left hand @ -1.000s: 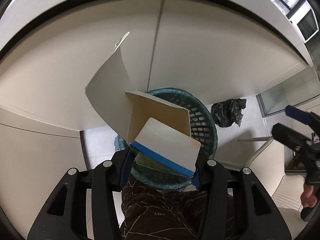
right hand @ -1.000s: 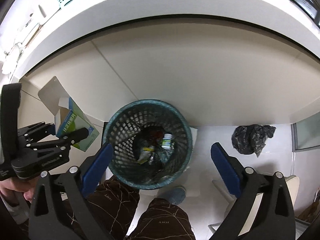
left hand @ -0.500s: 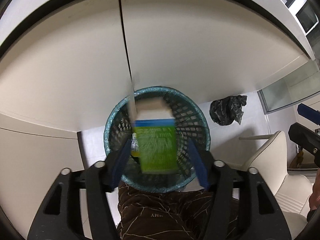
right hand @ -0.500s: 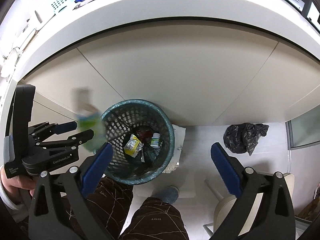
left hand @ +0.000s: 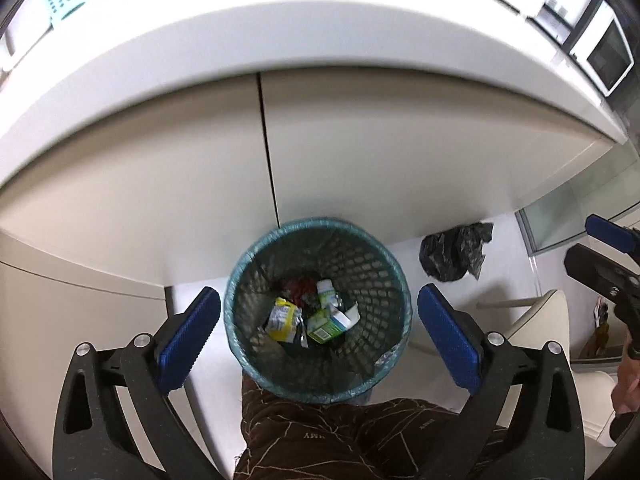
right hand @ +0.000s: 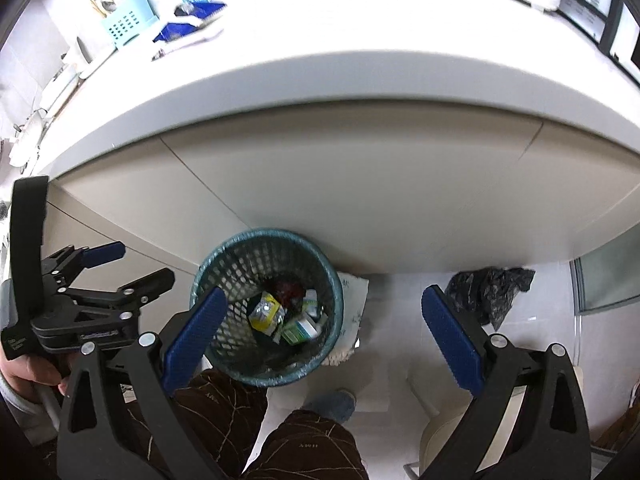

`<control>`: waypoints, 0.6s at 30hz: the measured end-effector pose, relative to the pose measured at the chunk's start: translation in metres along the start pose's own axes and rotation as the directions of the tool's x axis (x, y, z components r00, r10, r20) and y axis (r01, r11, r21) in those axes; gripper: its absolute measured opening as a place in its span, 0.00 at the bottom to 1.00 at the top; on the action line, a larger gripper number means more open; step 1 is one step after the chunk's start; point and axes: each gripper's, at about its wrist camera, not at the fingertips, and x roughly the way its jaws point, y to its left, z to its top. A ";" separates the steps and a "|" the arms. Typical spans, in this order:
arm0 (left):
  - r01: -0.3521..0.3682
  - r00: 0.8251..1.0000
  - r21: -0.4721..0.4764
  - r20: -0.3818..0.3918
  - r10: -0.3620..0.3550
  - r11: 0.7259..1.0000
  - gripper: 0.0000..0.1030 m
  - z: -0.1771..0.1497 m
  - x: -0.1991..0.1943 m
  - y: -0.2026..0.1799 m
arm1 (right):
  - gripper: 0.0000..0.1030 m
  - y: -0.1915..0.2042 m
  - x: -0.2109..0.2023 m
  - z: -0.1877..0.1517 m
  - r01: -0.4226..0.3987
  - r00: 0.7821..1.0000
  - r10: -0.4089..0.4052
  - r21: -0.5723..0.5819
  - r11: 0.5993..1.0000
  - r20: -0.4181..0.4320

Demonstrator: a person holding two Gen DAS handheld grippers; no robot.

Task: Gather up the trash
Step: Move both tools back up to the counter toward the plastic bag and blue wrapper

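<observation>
A teal mesh wastebasket [left hand: 390, 268] [right hand: 224, 256] stands on the white floor against the cabinet front. Inside lie a green and white carton [left hand: 326, 326] [right hand: 300, 328], a yellow packet [left hand: 282, 318] [right hand: 264, 312], a small white bottle [left hand: 326, 292] and some dark red scrap. My left gripper [left hand: 318, 334] hangs above the basket, its jaws opening wide with nothing between them; it also shows at the left of the right wrist view [right hand: 128, 264]. My right gripper [right hand: 324, 336] is open and empty, above the basket's right side; one blue finger [left hand: 608, 232] shows in the left wrist view.
A crumpled black bag [left hand: 454, 254] [right hand: 490, 290] lies on the floor right of the basket. A person's brown patterned trouser legs [right hand: 304, 440] and a shoe [right hand: 332, 402] are below. A cream chair [left hand: 536, 320] stands right. The white countertop [right hand: 280, 92] overhangs, with a blue basket [right hand: 128, 26].
The left gripper held a green and white carton over the basket, then opened; the carton fell and now lies inside. Both grippers have risen, so the basket looks smaller.
</observation>
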 end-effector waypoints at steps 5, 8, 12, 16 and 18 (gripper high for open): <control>-0.003 0.998 -0.022 0.067 0.004 1.000 0.94 0.024 -0.036 0.011 | 0.91 0.007 -0.016 0.021 0.000 0.999 0.001 -0.020 1.000 0.053; -0.003 0.995 -0.041 0.098 0.007 0.999 0.94 0.037 -0.055 0.018 | 0.92 0.013 -0.026 0.035 0.001 0.997 0.001 -0.029 1.000 0.078; -0.005 0.989 -0.063 0.147 0.014 0.998 0.94 0.060 -0.079 0.033 | 0.92 0.024 -0.037 0.056 -0.006 0.994 0.010 -0.036 0.999 0.113; -0.019 0.983 -0.066 0.181 0.030 0.998 0.94 0.083 -0.093 0.049 | 0.91 0.036 -0.045 0.078 0.001 0.991 0.004 -0.037 0.999 0.136; -0.019 0.980 -0.073 0.195 0.033 0.997 0.94 0.095 -0.098 0.059 | 0.92 0.041 -0.047 0.087 0.001 0.989 0.004 -0.036 0.999 0.147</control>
